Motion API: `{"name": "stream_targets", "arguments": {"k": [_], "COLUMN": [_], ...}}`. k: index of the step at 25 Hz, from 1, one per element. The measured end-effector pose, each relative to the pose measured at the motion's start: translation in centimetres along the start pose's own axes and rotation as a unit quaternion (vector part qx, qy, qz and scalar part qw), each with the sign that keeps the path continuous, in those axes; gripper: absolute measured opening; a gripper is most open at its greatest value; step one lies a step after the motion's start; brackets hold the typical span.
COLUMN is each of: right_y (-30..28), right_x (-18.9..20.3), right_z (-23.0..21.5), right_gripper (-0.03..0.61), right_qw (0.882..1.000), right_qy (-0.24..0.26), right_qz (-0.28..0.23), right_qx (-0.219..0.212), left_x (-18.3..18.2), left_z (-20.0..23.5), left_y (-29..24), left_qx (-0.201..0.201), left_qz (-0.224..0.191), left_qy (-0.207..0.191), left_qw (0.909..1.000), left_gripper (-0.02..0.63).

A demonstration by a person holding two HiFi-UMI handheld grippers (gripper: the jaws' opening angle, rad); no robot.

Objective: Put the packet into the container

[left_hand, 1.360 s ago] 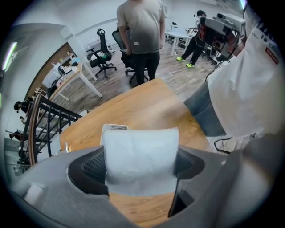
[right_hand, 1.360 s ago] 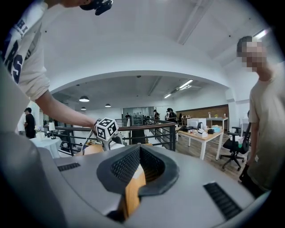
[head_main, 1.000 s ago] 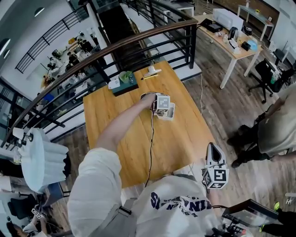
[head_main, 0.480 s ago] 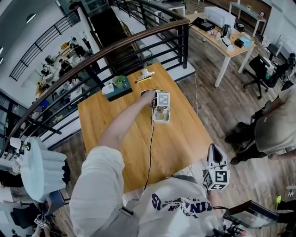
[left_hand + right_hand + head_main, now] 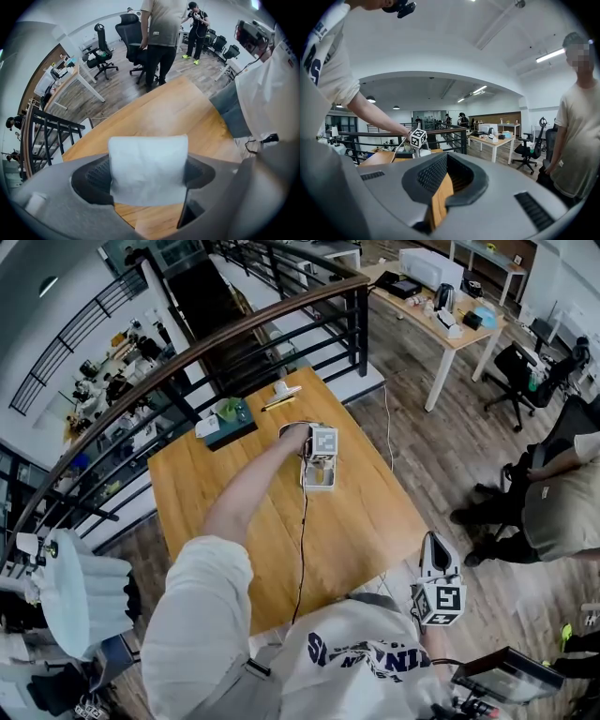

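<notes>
Here, left claw (image 5: 149, 174) grips the white packet (image 5: 147, 159) nose-down over the bench (image 5: 234, 512) container (image 5: 317, 480), seemingly poised for release; right claw (image 5: 440, 187) closed, idle.

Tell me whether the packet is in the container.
Out. The packet is clamped between the left gripper's jaws, which are held by the container.

On the worktop (image 5: 234, 512), right of centre: container (image 5: 307, 476), directly below the left gripper (image 5: 319, 468). Between its fingers (image 5: 91, 178): packet (image 5: 147, 168), above the worktop. Near the far edge, a box (image 5: 223, 421). Behind that, a railing (image 5: 234, 334). Off the near right corner, right gripper (image 5: 432, 542).
</notes>
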State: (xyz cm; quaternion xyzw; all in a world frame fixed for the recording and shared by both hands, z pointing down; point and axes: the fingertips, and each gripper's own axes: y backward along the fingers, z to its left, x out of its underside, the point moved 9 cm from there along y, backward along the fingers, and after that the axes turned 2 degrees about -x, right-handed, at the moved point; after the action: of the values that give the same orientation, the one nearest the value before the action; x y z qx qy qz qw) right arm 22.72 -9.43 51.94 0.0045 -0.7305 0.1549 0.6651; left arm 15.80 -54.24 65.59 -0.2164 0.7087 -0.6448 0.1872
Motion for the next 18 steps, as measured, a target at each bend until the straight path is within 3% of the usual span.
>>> {"name": "stream_targets", "arguments": {"k": [18], "right_y": [-0.2], "right_x": [-0.1], "right_z": [0.1], "right_gripper": [0.009], "right_qw": [1.000], "right_qy": [0.004], "right_qz": [0.012], "right_qx": [0.003], "left_x": [-0.3], "left_z": [-1.1], "left_y": [-3.7], "left_qx": [0.014], "left_qz": [0.006], "left_qy": [-0.015], "left_qw": [0.9998], "left_gripper": [0.420]}}
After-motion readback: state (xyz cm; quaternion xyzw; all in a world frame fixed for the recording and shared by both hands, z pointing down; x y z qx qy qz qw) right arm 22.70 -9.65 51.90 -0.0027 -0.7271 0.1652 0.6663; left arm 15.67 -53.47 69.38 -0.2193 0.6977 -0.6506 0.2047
